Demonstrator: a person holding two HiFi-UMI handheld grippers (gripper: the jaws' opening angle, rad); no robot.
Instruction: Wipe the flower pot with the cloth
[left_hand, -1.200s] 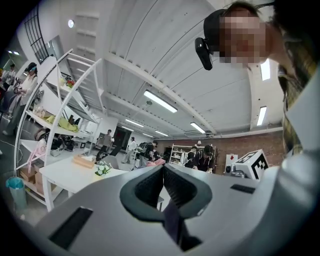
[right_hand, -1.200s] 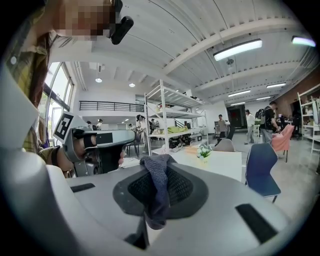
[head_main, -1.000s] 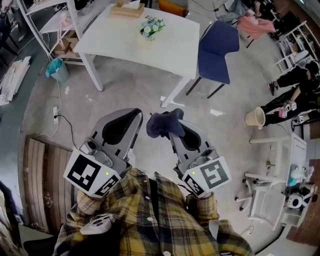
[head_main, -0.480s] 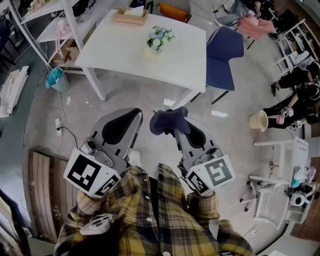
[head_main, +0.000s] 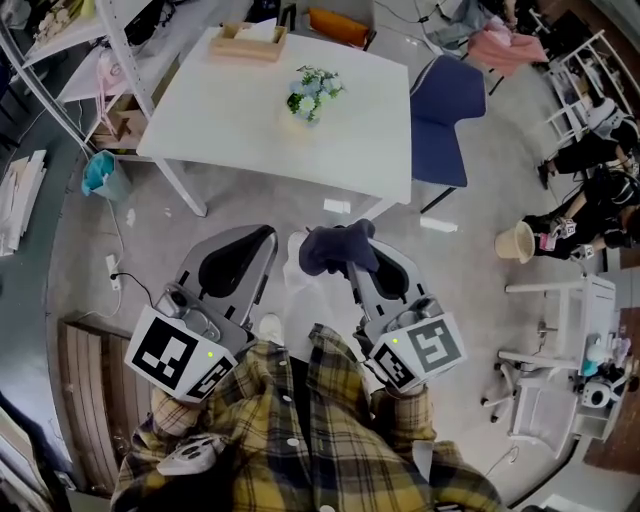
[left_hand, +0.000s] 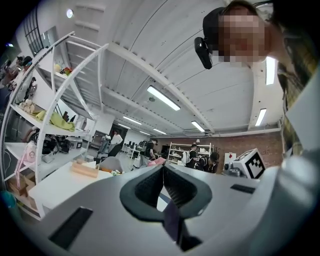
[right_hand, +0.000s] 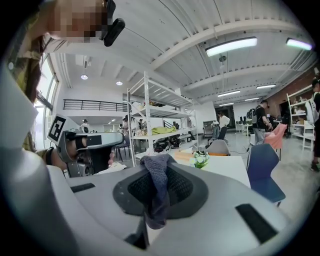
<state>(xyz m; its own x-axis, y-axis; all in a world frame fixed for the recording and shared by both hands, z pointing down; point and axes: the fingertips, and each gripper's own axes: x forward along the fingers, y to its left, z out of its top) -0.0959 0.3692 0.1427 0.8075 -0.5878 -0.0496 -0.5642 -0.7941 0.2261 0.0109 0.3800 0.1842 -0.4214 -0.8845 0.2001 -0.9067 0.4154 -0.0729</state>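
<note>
**Cloth gripped, pot not yet in reach**

A big open workshop with a grey concrete floor (head_main: 240, 195), and a white table (head_main: 230, 110) standing ahead of the person in the plaid shirt. The flower pot (head_main: 310, 98) sits on that table toward its far side. A wooden tray (head_main: 248, 42) lies at the back edge and a blue chair (head_main: 440, 100) is drawn up on the right. Pot and tongs are well apart, so no wiping can start yet; I'd call this the approach.

The right tongs (head_main: 356, 262) are clamped on the dark cloth (head_main: 333, 246). It is pinched near the tips, so a bunch stands out in front and a tail hangs down between the jaws. That seems sensible, since the loose bunch is what would meet the pot. The left tongs (head_main: 262, 236) are closed right up on nothing, jaw meeting jaw, held alongside and level. My guess is that they are kept free to steady the pot, which looks light enough to slide under a rub.
</note>
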